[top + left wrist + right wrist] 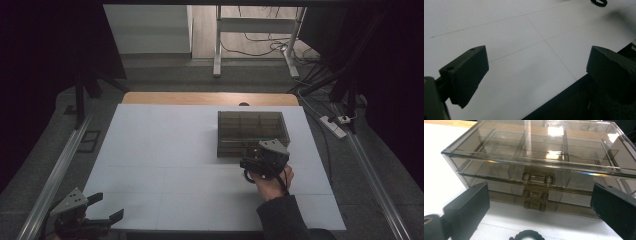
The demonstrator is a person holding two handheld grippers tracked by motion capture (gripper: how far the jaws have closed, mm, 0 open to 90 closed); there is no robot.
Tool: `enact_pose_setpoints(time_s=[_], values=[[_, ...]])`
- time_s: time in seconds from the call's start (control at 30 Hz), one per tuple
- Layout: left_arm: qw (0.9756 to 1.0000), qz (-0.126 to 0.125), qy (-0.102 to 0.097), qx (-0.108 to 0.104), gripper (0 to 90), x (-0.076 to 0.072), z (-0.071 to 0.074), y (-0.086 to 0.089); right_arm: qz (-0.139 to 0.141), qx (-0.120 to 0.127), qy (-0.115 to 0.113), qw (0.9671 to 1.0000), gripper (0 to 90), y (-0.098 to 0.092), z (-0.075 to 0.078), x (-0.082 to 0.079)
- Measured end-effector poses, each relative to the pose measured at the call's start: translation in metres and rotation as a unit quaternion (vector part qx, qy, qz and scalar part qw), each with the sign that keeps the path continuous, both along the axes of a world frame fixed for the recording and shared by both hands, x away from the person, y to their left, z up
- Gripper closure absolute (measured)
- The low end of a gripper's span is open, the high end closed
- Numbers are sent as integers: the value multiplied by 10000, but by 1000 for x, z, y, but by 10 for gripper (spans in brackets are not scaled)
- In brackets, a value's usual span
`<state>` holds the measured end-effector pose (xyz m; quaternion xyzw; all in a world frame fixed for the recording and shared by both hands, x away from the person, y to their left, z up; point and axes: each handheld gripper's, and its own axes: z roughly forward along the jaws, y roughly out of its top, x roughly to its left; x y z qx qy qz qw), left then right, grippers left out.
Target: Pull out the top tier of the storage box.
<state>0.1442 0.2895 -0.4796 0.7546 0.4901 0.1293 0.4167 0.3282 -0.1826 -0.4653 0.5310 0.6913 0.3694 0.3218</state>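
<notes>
The white table [165,150] takes up the middle of the high view, its wooden edge showing along the top; on it, right of centre, stands the smoky clear drawer box [252,133], which I take as the thing in hand; in the right gripper view it spans the upper half of the frame, with dividers visible through its lid and three small handles stacked at centre, the top drawer handle [538,178] being the largest and clearest. My right gripper [253,161] sits just below the box in the high view, near its front face but apart from it; its jaws stand wide, holding nothing, one at each lower corner of its own view. My left gripper [104,207] rests at the lower left corner of the high view, over the table's near edge, jaws likewise spread and empty. Smallest, a black ring [527,235] lies on the table at the bottom centre of the right gripper view, between the jaws and the box.

I judge this the approach step, before any drawer is pulled; next I would ease forward, line up on one handle, and narrow the jaws considerably, since the handles are small and closely stacked.
</notes>
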Motion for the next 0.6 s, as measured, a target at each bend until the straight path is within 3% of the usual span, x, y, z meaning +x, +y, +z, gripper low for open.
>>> enact_pose_setpoints(time_s=[0.2,0.37,0.6], values=[[10000,3,3,-3,43,0,0,0,-90,6,-26,10000,91,3,-5,4],[10000,1,11,4,46,0,0,0,-253,33,-109,9996,290,6,-9,5],[10000,14,20,-8,47,0,0,0,-329,56,-90,9994,413,10,-12,7]])
